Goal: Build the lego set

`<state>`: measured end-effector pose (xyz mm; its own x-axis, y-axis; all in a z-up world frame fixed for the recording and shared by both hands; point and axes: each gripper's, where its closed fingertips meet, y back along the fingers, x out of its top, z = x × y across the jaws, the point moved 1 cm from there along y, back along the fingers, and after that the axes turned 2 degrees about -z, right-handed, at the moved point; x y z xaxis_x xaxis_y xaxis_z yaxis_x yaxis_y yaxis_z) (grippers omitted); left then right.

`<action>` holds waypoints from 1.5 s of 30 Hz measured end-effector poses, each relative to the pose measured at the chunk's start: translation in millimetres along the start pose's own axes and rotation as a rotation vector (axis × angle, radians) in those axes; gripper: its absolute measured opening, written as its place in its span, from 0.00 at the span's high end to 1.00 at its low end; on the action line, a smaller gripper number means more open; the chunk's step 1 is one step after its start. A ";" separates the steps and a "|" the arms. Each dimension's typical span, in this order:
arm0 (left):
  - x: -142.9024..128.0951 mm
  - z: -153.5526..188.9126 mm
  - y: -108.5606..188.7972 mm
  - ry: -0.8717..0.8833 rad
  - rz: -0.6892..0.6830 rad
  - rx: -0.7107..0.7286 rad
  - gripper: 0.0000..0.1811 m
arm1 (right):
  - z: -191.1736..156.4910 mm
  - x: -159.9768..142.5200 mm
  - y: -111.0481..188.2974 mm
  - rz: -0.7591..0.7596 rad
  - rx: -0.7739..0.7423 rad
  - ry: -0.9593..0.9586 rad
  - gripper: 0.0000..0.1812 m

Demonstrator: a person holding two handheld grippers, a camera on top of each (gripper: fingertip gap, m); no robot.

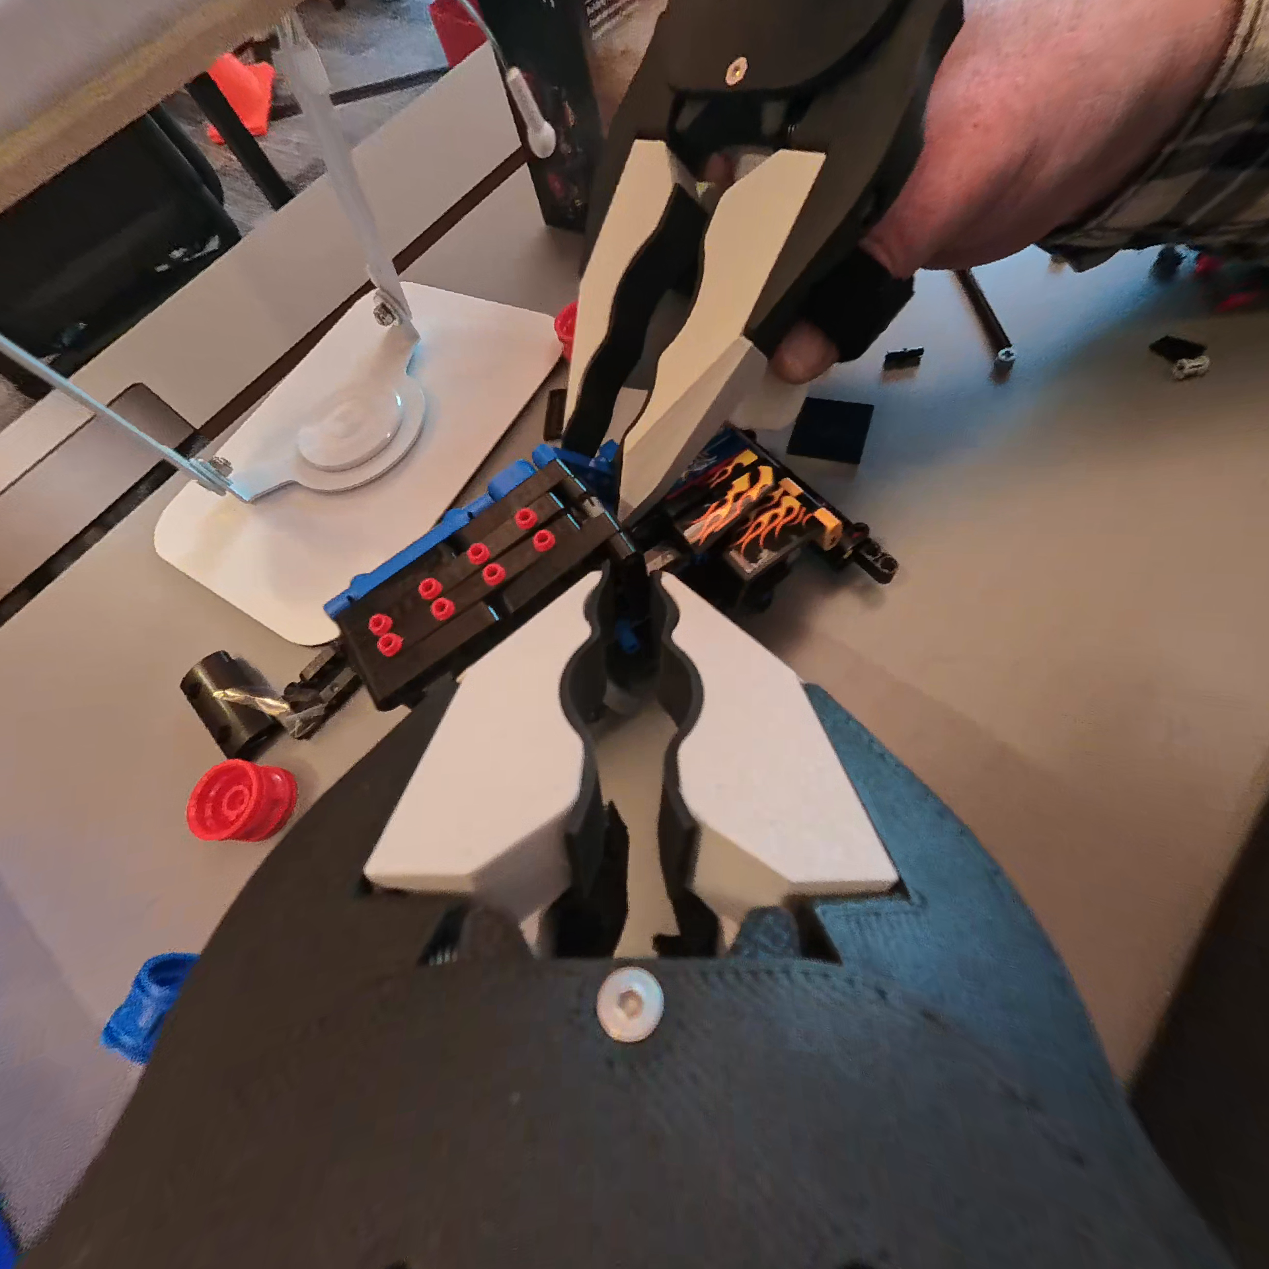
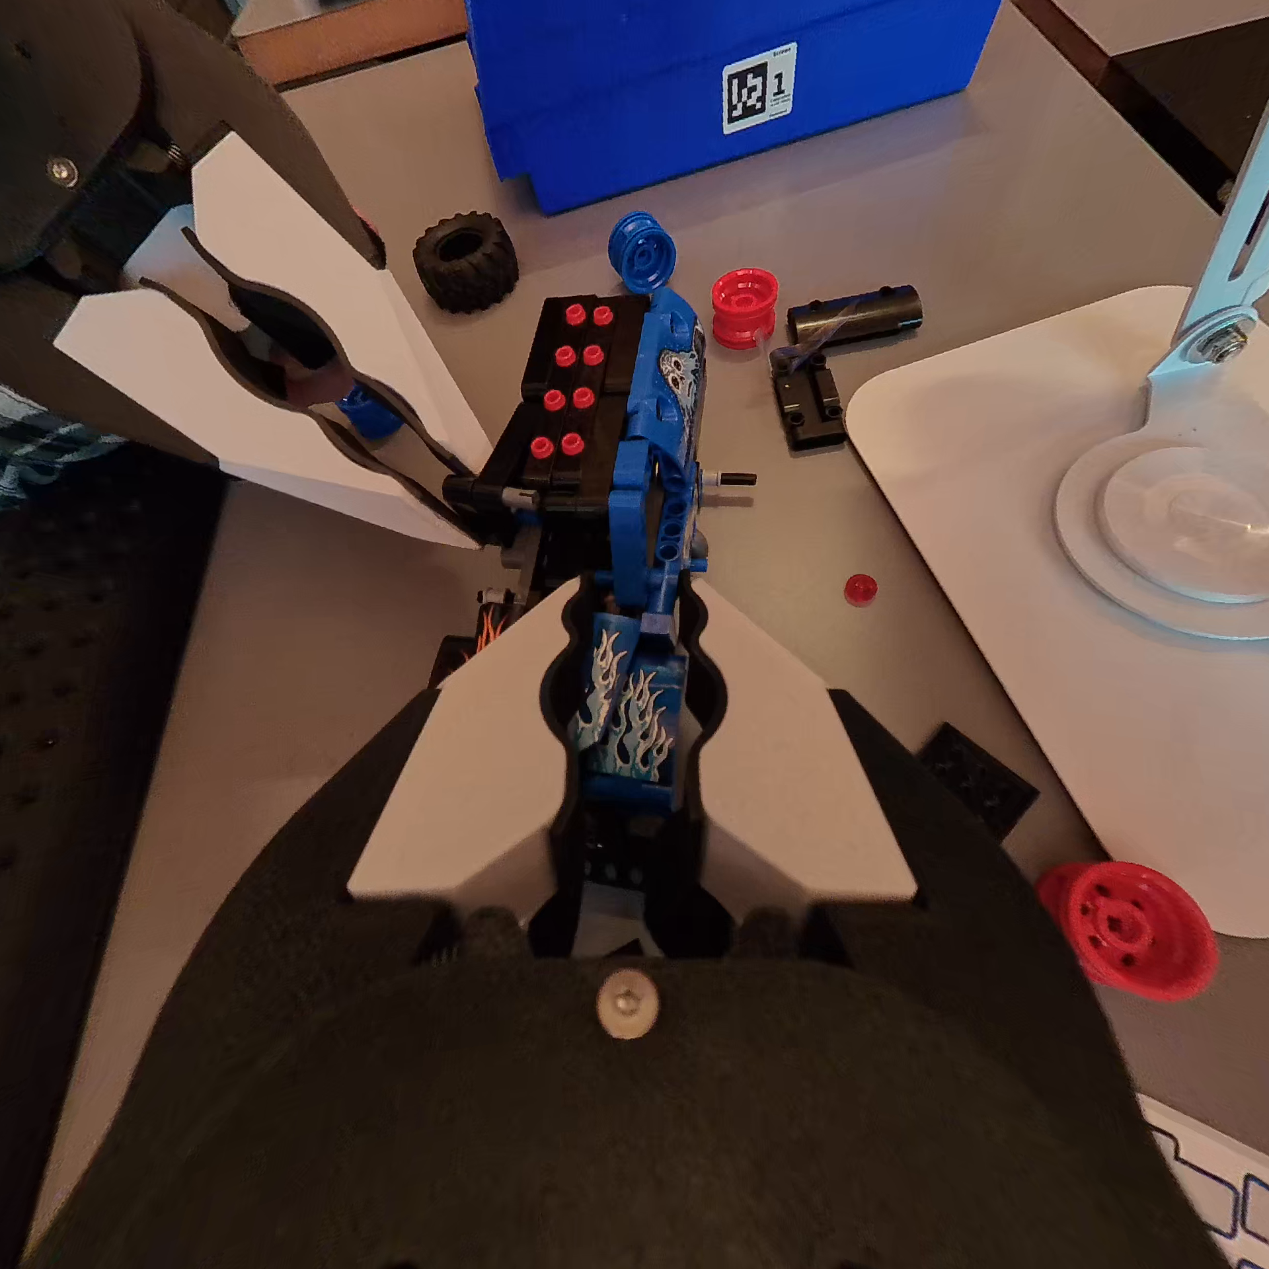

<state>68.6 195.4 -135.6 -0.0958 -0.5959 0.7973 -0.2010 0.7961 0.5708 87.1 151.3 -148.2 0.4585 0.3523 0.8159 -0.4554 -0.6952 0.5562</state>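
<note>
The lego model lies on the grey surface between the two claws, a long black block with paired red studs along its top and a blue side panel. In the right wrist view its long axis runs straight away from the camera, the studded end pointing toward the blue box at the far edge and the near end, with white flame decoration, sitting between the right claw's fingers. In the left wrist view the same model runs diagonally from lower left to upper right, its orange-flamed section beyond the fingertips.

The right claw is narrowly closed on the model's blue flame-printed end. The left claw is also drawn narrow, its tips pinching a black part on the model's side; in the right wrist view it comes in from the left and meets the model's black edge.

Loose pieces lie around: a black tyre, a blue wheel hub and a red wheel hub beyond the studded end, a second red hub near the right claw, a small red round stud, and black connector parts. A white stand base occupies the right side.
</note>
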 end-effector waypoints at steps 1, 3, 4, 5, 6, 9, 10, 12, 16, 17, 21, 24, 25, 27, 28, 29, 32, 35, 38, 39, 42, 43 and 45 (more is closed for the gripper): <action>0.8 0.2 0.2 0.034 0.020 -0.025 0.96 | 0.0 0.1 -0.2 0.001 0.000 -0.001 0.87; 3.2 0.4 2.2 0.141 0.079 -0.102 0.96 | 0.1 0.1 -0.2 0.002 0.001 -0.002 0.87; 4.5 0.1 3.5 0.188 0.104 -0.136 0.95 | 0.1 0.0 -0.3 0.004 0.002 -0.004 0.87; 3.5 -0.3 3.4 0.201 0.110 -0.147 0.95 | 0.0 0.2 -0.5 0.004 0.001 -0.004 0.87; 2.0 -0.3 2.7 0.175 0.096 -0.133 0.95 | -0.1 0.5 -0.9 0.005 -0.001 -0.003 0.87; -1.5 -0.4 1.0 0.066 0.040 -0.078 0.95 | -0.1 0.4 -1.2 0.007 0.000 -0.005 0.87; -1.6 -0.4 1.0 0.038 0.032 -0.064 0.95 | 0.0 0.4 -1.2 0.007 0.000 -0.006 0.87; -2.0 -0.4 1.1 -0.009 0.011 -0.038 0.95 | -0.1 0.4 -1.2 0.007 -0.001 -0.004 0.87; -2.5 -0.8 0.8 -0.099 -0.038 0.005 0.95 | -0.2 0.3 -1.3 0.005 -0.003 -0.004 0.87; -2.7 -1.1 0.7 -0.128 -0.052 0.017 0.95 | -0.1 0.3 -1.3 0.004 -0.004 -0.003 0.87; -3.1 -1.9 2.0 -0.150 -0.068 -0.008 0.95 | -0.2 0.2 -1.3 0.005 -0.003 -0.003 0.87; -3.8 0.4 4.4 -0.129 -0.038 -0.074 0.96 | -0.9 0.2 -1.6 0.006 0.003 -0.003 0.87; -4.1 0.6 4.9 -0.109 -0.022 -0.099 0.95 | -1.6 0.2 -1.9 0.006 0.009 -0.006 0.87; -4.9 0.8 5.2 -0.118 -0.004 -0.118 0.95 | -1.7 0.2 -2.2 0.008 0.012 -0.007 0.87; -5.2 0.8 5.3 -0.130 -0.008 -0.117 0.95 | -1.8 0.3 -2.3 0.008 0.012 -0.007 0.87; -5.3 0.7 5.2 -0.152 -0.017 -0.108 0.95 | -1.8 0.3 -2.4 0.008 0.011 -0.007 0.87; -5.5 0.7 4.4 -0.203 -0.050 -0.074 0.95 | -1.5 0.2 -2.4 0.008 0.011 -0.008 0.87; -8.4 -0.7 3.2 -0.273 -0.108 -0.018 0.95 | -1.5 0.3 -2.4 0.005 0.005 -0.006 0.87; -8.5 -1.3 2.7 -0.315 -0.143 0.029 0.95 | -1.2 0.5 -2.4 0.006 0.001 -0.006 0.87; -8.6 -1.6 2.2 -0.323 -0.146 0.041 0.95 | -1.0 0.5 -2.3 0.006 -0.001 -0.006 0.87; -7.2 -1.8 1.4 -0.280 -0.129 0.052 0.95 | 0.0 0.4 -2.0 0.006 -0.005 -0.006 0.87; -6.8 -1.9 1.2 -0.258 -0.115 0.047 0.95 | 0.1 0.5 -1.9 0.007 -0.005 -0.005 0.87; -5.0 -2.2 0.1 -0.206 -0.090 0.049 0.95 | 0.7 0.5 -1.9 0.010 -0.003 -0.010 0.87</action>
<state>71.2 198.7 -139.1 -0.2712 -0.6772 0.6840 -0.2647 0.7357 0.6234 88.8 152.3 -148.9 0.4620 0.3391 0.8195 -0.4623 -0.6965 0.5489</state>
